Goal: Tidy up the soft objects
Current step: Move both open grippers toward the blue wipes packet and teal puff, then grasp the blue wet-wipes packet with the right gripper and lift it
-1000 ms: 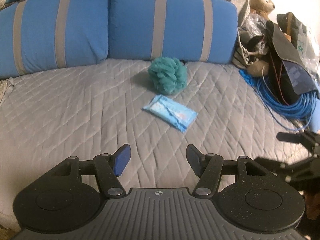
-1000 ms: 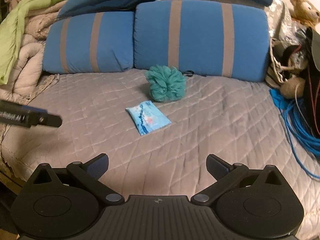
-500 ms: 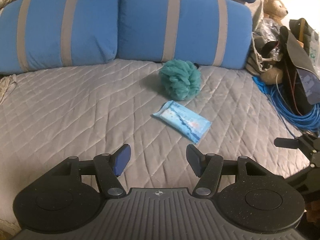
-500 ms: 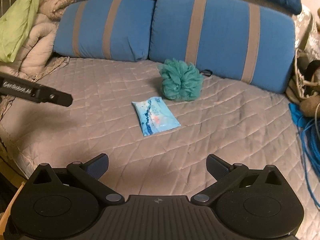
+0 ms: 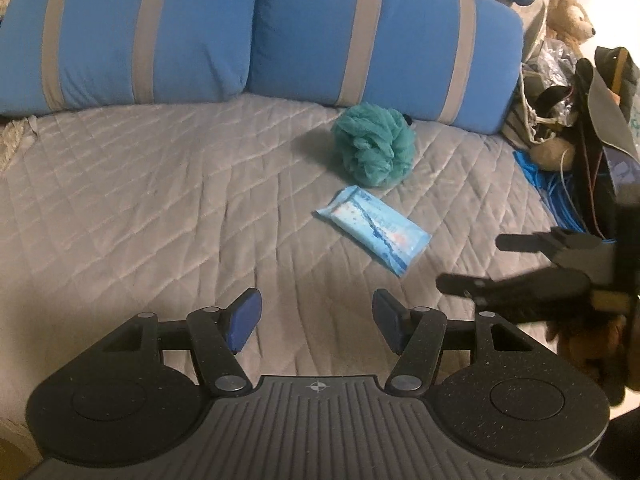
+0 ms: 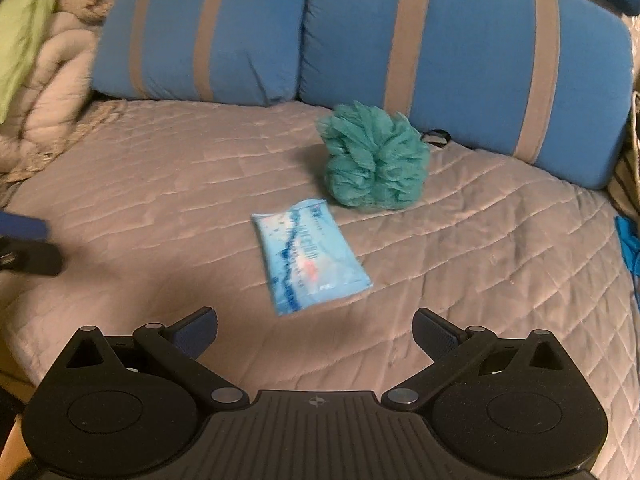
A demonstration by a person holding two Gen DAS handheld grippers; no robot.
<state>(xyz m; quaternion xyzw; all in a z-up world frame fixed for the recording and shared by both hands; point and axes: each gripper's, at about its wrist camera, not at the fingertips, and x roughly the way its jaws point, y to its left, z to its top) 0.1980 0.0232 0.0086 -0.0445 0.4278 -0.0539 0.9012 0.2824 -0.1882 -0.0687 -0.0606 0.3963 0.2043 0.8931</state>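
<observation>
The tissue pack [image 6: 310,258], light blue with unreadable print, lies on the grey quilt [image 6: 160,208] just before the teal bath pouf [image 6: 374,160]. The right gripper [image 6: 314,330] gapes wide and empty; the left gripper [image 5: 316,320] is parted, empty.

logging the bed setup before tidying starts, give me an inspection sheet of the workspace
surface: grey quilt, lying flat with light creases
job's things: teal loofah near the right pillow; blue tissue pack lying flat just in front of it, apart from both grippers
clutter: teddy bear, bags and foil wrap piled at the right edge; blankets heaped at the left
grippers: left gripper open, empty, above bare quilt; right gripper open wide, empty, just short of the pack
cables: blue cable coiled at the right edge
surroundings: two blue striped pillows across the back, left pillow beside the right
</observation>
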